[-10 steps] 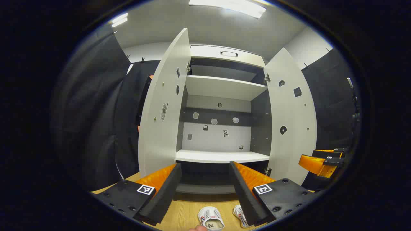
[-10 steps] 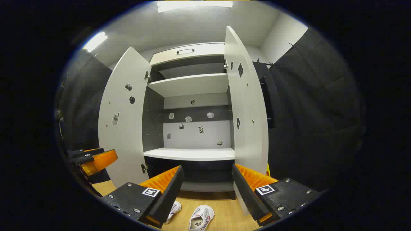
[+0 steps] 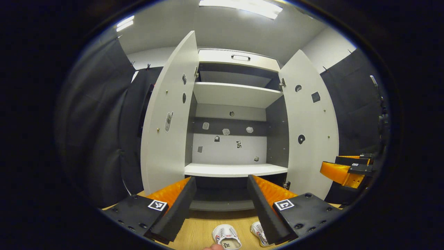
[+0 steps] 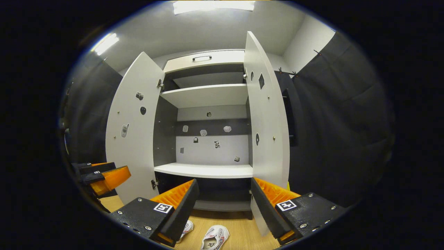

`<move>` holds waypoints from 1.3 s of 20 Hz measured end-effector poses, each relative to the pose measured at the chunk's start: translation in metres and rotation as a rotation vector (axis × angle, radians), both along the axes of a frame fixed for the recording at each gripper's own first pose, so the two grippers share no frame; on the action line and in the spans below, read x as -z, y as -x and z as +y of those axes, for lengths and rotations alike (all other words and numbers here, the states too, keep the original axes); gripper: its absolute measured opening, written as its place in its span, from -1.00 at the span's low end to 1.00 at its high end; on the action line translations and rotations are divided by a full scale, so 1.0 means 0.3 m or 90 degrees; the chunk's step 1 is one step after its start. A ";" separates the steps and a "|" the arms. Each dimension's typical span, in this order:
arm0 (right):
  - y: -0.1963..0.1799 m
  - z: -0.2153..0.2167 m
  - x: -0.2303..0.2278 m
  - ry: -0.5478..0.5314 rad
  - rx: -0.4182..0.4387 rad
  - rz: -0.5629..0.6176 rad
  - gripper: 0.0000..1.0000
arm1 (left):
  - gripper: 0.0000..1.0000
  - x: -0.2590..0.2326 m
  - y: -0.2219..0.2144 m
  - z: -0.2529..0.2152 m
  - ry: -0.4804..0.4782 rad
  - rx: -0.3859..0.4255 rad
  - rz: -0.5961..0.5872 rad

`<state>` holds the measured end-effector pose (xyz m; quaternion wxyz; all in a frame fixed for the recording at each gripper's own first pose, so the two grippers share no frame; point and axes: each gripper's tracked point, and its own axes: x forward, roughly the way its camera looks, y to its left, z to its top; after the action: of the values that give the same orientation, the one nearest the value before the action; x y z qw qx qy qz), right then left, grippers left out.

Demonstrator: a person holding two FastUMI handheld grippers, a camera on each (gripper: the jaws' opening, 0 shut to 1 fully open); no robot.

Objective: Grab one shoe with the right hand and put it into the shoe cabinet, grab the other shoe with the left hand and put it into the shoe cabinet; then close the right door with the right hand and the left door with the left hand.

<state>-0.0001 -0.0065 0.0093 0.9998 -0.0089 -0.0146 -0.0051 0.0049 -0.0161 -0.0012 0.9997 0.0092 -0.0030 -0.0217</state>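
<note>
Left gripper view: the left gripper (image 3: 221, 194) is spread wide with nothing in it, facing the shoe cabinet (image 3: 236, 93), both doors swung open. Two white shoes (image 3: 226, 236) sit on the wooden floor (image 3: 199, 231) below its fingers.

Right gripper view: the right gripper (image 4: 223, 198) is released too, with both shoes on the floor beneath it.

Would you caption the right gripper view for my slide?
Open right gripper faces the open shoe cabinet; two shoes on the floor.
</note>
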 end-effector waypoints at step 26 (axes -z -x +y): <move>-0.111 0.014 0.386 0.036 -0.004 0.149 0.87 | 0.93 0.023 0.000 0.008 -0.009 -0.008 0.012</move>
<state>0.0333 -0.0025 -0.1064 0.9941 -0.0375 0.1022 -0.0003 0.0050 -0.0137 -0.0082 0.9997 0.0165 0.0063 -0.0154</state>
